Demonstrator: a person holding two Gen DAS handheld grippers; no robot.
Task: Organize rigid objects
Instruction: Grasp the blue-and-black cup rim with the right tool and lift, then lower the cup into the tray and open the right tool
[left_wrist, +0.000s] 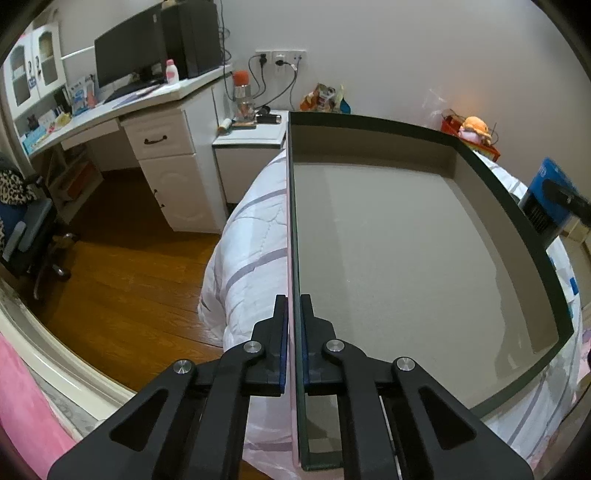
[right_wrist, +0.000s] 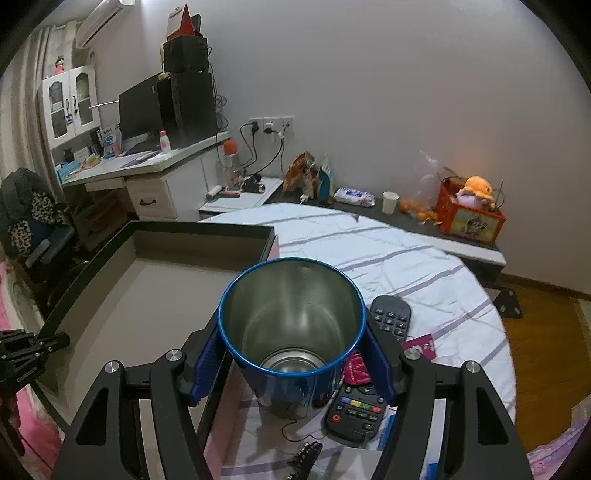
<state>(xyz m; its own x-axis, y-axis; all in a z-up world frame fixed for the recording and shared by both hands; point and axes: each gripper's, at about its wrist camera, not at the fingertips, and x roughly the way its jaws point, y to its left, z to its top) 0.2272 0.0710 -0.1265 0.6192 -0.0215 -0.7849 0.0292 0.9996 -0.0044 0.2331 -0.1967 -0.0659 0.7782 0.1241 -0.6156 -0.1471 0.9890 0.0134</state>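
Fingers of the left gripper (left_wrist: 294, 310) are pinched together on the near left wall of the shallow dark-rimmed box (left_wrist: 480, 162), one pad outside and one inside, so the thin wall is clamped between them. That hold most likely steadies the box, which lies on the soft white quilt (left_wrist: 243, 258) and could slide or tip when something is put in. Its grey floor is bare.

In the right wrist view, the right gripper (right_wrist: 293, 354) has its jaws about halfway apart, one blue pad (right_wrist: 205, 363) on each side of the blue metal cup (right_wrist: 291, 325). Both pads look to be pressing on the cup's wall just under the rim, so it reads as gripped, upright with its open mouth up. Taking it by the sides keeps it level for a move.

The cup is just right of the box's near right corner, over the quilt. Beside it on the right lie a black remote control (right_wrist: 358, 410), a second dark remote (right_wrist: 391, 314) farther off, and a pink card (right_wrist: 421, 345). A black hair clip (right_wrist: 306, 456) lies nearer the camera. These rigid things presumably belong in the box, which stands to their left.
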